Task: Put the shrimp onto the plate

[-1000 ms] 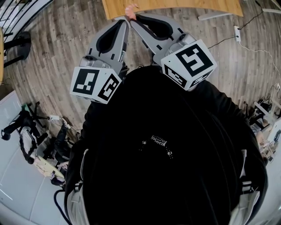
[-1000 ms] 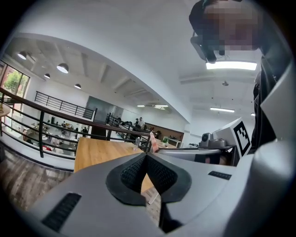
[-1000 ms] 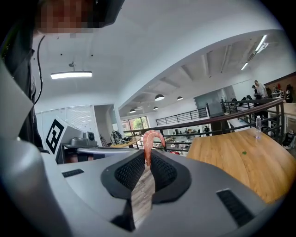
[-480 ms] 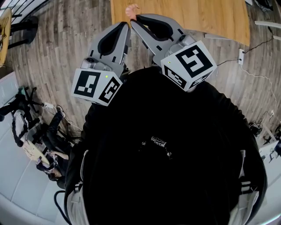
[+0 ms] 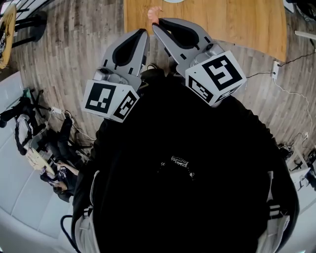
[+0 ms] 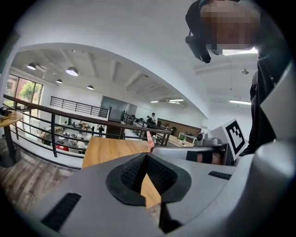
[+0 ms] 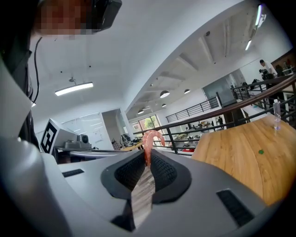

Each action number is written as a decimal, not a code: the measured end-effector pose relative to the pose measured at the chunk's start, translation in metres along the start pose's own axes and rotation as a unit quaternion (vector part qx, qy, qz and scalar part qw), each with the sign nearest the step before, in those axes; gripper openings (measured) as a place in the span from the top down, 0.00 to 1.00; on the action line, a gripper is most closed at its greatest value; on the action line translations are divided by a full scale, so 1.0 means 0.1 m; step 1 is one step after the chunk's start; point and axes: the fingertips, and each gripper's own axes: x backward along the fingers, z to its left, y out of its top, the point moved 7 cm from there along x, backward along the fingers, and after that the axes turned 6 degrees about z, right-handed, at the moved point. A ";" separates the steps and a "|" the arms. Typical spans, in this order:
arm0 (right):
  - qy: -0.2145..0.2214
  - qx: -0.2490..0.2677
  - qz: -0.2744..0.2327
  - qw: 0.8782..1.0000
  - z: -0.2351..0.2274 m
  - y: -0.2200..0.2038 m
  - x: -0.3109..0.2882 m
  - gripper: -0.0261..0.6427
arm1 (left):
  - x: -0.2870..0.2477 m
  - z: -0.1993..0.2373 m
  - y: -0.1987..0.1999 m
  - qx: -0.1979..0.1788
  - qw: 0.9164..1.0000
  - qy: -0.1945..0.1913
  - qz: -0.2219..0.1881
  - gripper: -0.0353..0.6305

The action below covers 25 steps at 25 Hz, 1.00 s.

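A pink curled shrimp (image 5: 153, 13) sticks out of the tip of my right gripper (image 5: 157, 23), which is shut on it just over the near edge of the wooden table (image 5: 232, 22). In the right gripper view the shrimp (image 7: 151, 140) stands up between the black pads (image 7: 163, 169). My left gripper (image 5: 144, 32) is held close beside it on the left, shut with nothing in it. From the left gripper view (image 6: 147, 157) the shrimp (image 6: 150, 138) shows just ahead. A white sliver (image 5: 174, 1) at the table's far edge may be the plate.
Plank flooring (image 5: 74, 44) lies left of the table, with bags and gear (image 5: 44, 148) on the floor at the lower left. A cable and socket strip (image 5: 275, 69) lie on the right. A small clear bottle (image 7: 276, 112) stands on the table. A black railing (image 6: 46, 115) runs behind it.
The table has come nearer and fills more of the top of the head view. Both grippers have stayed side by side, the right one still shut on the shrimp.
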 end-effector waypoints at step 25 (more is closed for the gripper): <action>-0.159 0.052 -0.041 0.985 -0.25 0.60 -0.25 0.88 | -0.79 0.62 0.82 -0.049 0.987 -0.148 -0.030 0.95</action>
